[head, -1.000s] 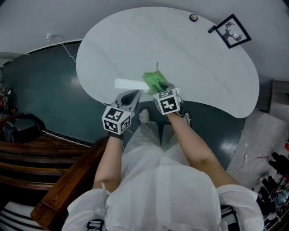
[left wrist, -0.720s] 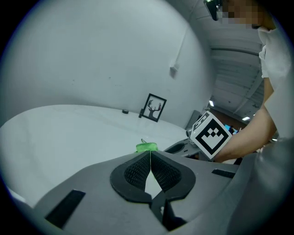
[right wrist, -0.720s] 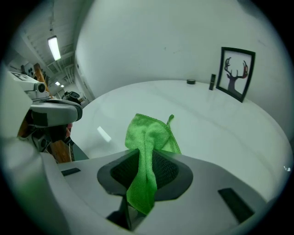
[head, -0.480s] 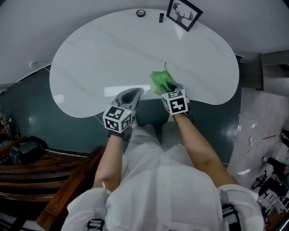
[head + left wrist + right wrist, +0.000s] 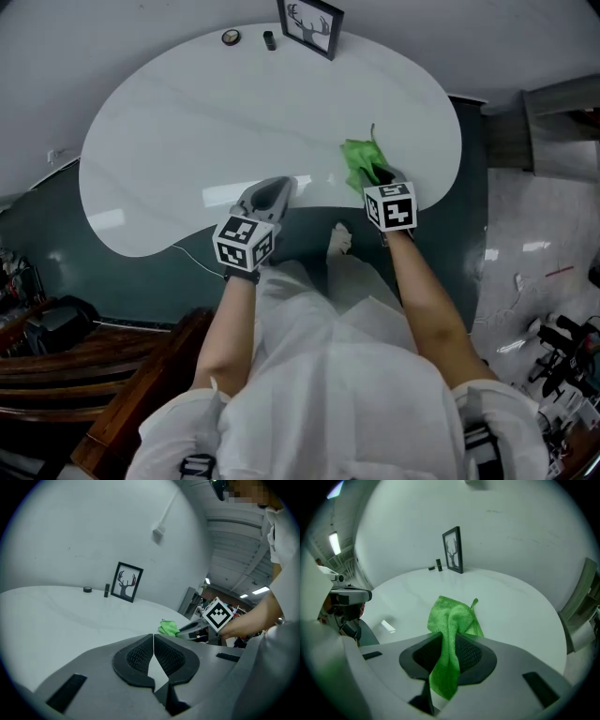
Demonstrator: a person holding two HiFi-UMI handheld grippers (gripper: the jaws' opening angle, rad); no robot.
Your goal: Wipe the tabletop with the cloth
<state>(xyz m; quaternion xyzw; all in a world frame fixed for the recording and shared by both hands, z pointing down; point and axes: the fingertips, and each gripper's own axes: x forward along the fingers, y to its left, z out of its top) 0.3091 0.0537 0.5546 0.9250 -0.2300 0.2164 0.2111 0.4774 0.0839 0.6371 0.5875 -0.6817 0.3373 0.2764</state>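
The right gripper [image 5: 379,178] is clamped on the green cloth [image 5: 360,159], a bunched fold of it pinched between the pads, and the free part lies on the white worktop [image 5: 234,122] near its right end, close to the near edge. The left gripper [image 5: 153,654] has its jaws pressed together on nothing and hovers over the near edge, well apart from the cloth. To wipe well, I judge that the cloth wants pressing flat so more than the bunched tip touches, then sweeping in broad overlapping passes. These should stop short of the picture frame [image 5: 309,26] at the back. The cloth's long axis runs from the jaws straight away from the person, with its small hanging loop [image 5: 476,603] pointing toward the far side.
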